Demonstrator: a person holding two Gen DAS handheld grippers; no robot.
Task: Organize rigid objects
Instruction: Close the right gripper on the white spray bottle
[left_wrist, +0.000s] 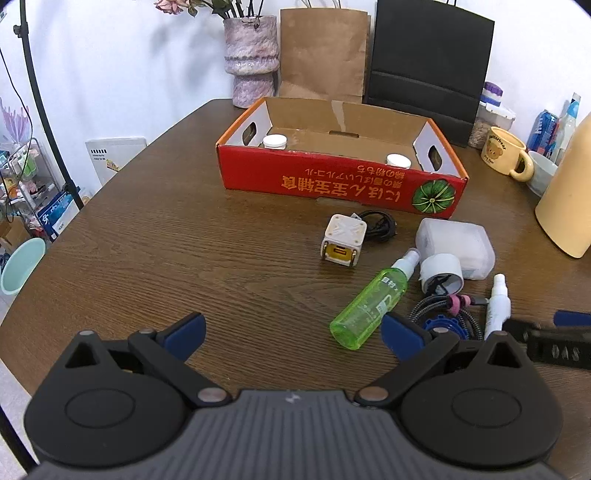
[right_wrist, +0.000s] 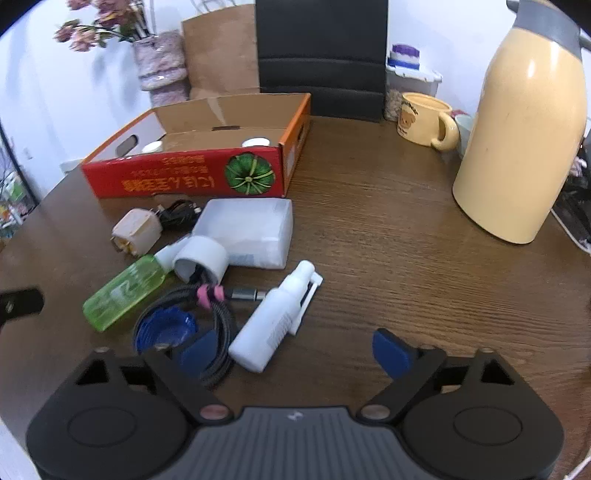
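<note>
A red cardboard box stands open on the brown table with two white-capped jars inside. In front of it lie a cube charger, a green spray bottle, a translucent white case, a white tape roll, a white spray bottle, a braided cable and a blue cap. My left gripper is open and empty, left of the green bottle. My right gripper is open, empty, just short of the white spray bottle.
A cream thermos stands at the right, with a yellow bear mug and a bowl behind it. A vase, a brown paper bag and a black bag line the back edge. A black cable lies by the charger.
</note>
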